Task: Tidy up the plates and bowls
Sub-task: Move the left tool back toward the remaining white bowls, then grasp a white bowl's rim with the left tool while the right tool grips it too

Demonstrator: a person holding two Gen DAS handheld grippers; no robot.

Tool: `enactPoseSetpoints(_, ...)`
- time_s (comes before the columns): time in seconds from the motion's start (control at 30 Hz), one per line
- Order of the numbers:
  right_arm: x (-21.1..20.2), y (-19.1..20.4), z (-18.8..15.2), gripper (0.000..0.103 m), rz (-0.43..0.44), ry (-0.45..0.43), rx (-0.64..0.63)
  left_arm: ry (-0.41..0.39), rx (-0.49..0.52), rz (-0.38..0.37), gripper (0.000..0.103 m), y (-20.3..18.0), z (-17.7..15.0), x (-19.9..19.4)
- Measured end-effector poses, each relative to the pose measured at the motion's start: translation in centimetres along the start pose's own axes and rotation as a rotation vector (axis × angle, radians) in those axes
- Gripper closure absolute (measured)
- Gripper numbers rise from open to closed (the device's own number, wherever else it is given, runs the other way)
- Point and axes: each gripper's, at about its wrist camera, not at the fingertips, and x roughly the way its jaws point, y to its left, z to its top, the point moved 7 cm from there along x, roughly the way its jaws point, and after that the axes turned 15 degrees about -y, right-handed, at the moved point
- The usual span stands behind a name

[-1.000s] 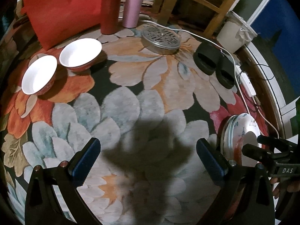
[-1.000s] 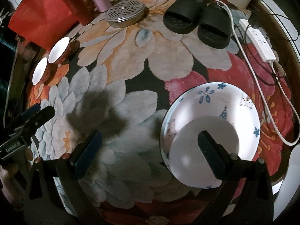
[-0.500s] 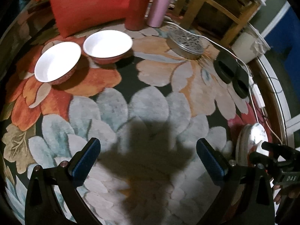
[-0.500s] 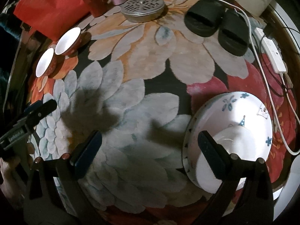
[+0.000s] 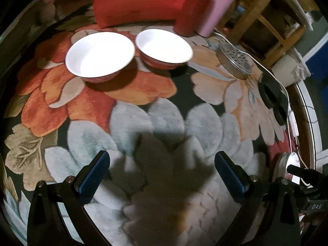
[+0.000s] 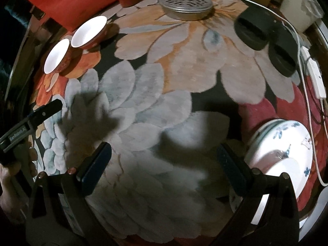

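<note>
Two bowls, red outside and white inside, sit side by side on the flowered rug: the left bowl [image 5: 100,55] [image 6: 57,56] and the right bowl [image 5: 164,47] [image 6: 89,32]. My left gripper [image 5: 162,174] is open above the rug, short of the bowls, with nothing between its fingers; the right wrist view shows it at the left edge [image 6: 41,112]. A stack of white plates with blue patterns [image 6: 287,149] [image 5: 287,164] lies at the right. My right gripper [image 6: 164,164] is open and empty, and the stack is just outside its right finger [image 6: 231,164].
At the back of the rug are a round perforated metal tin [image 6: 185,4], a pair of black slippers [image 6: 254,28], a red tumbler [image 5: 194,10], a pink tumbler [image 5: 217,10] and a red cushion [image 5: 139,0]. A white power strip [image 6: 315,80] and cable run along the right edge.
My left gripper has moved forward and left toward the two bowls, which now look larger and nearer. My right gripper has shifted left, so the plates slid from under its right finger to the right edge.
</note>
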Motion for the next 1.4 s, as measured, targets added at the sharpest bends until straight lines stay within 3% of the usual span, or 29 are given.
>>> enactPoseSetpoints(0.4, 3.3, 5.8, 1.8, 0.0, 0.074, 0.014, -0.069, -0.042, -0.119, 0.05, 0.001, 6.9, 2.7, 0.9)
enactPoseSetpoints(0.73, 7.5, 12.3, 5.1, 0.001, 0.215, -0.008, 0.066, -0.065, -0.084, 0.075, 0.001, 11.8, 7.3, 1.6)
enactPoseSetpoints(1.03, 10.3, 19.7, 8.8, 0.016, 0.301, -0.055, 0.094, -0.092, -0.066, 0.084, 0.004, 14.9, 12.5, 3.6)
enactPoseSetpoints(1.27, 13.8, 21.9, 10.1, 0.042, 0.289, -0.043, 0.254, -0.042, -0.046, 0.046, 0.026, 14.6, 13.9, 6.9)
enactPoseSetpoints(1.4, 15.3, 22.3, 10.4, 0.062, 0.275, -0.045, 0.314, -0.009, -0.029, 0.033, 0.055, 14.1, 14.2, 8.6)
